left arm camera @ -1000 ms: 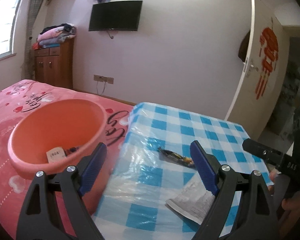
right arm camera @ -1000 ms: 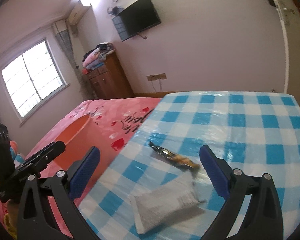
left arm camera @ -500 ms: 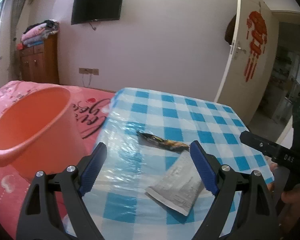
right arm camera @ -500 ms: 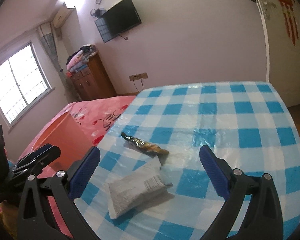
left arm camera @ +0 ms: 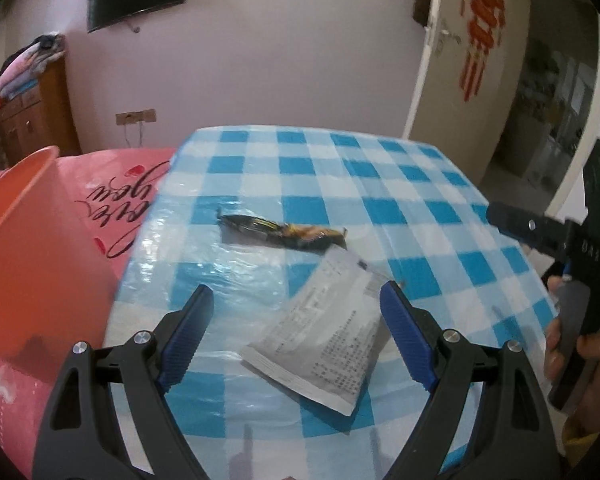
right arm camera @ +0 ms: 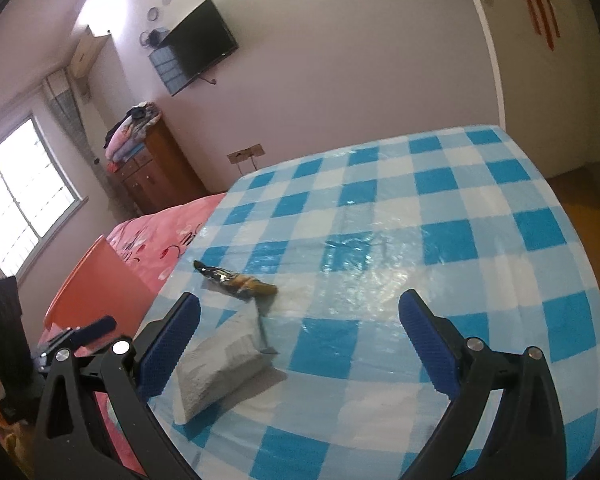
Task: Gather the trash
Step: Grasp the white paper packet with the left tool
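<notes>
Risk one: the grey-white foil pouch (left arm camera: 324, 328) lies flat on the glossy plastic-covered table (left arm camera: 380, 184), near its front edge. Left gripper (left arm camera: 296, 312) hangs over it, jaws wide, nothing between the pads. Flat, thin target means the tips probably have to scrape the cover to get under an edge; a shallow angle likely just pushes the pouch along the slick film or off the near edge.

Risk two: the dark snack wrapper (left arm camera: 284, 232) lies just beyond the pouch, corner looks touching or nearly so, hard to tell. A sloppy close could drag both, or pinch the loose plastic cover and lift it.

Risk three: right gripper (right arm camera: 300, 320), jaws also wide and empty, sits close to the same pouch (right arm camera: 220, 364). Both heading for one item could mean a collision; better to split targets.

Orange bin (left arm camera: 24, 248) stands on the pink bed (left arm camera: 116, 196) left of the table, so the carry crosses a gap. A weak pinch on crinkly foil could drop it there.
</notes>
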{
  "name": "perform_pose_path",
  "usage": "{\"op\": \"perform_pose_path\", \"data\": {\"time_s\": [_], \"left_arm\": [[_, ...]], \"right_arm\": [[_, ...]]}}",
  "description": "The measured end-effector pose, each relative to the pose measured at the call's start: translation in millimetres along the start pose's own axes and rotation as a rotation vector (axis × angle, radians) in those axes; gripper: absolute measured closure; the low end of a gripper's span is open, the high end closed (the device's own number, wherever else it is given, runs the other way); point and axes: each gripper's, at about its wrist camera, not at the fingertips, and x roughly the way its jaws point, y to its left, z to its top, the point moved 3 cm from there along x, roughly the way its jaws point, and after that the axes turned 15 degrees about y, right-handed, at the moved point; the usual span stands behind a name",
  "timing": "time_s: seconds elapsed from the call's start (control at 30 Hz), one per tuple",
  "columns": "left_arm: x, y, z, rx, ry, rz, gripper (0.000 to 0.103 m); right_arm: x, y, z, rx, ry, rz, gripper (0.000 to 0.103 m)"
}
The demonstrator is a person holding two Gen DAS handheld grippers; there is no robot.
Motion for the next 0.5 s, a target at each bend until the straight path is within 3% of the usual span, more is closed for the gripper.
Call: {"op": "perform_pose_path", "data": {"time_s": [0.23,0.37,0.5], "left_arm": [[33.7,-40.7,-2.7,0.198,0.117,-0.135,0.017],[56.6,-48.3,1.9,0.243,0.192,-0.175,0.017],[74.8,-43.1,11.4,0.244,0.240,-0.168,0.017]], "right_arm": [[9.7,-20.6,-3.6,0.017,0.048,-0.025,0.005],[15.8,-24.7,-6.1,0.005,0.074,-0.039,0.005],[22.3,-26.7,-7.4,-0.022,0.087,-0.062,0.005]]}}
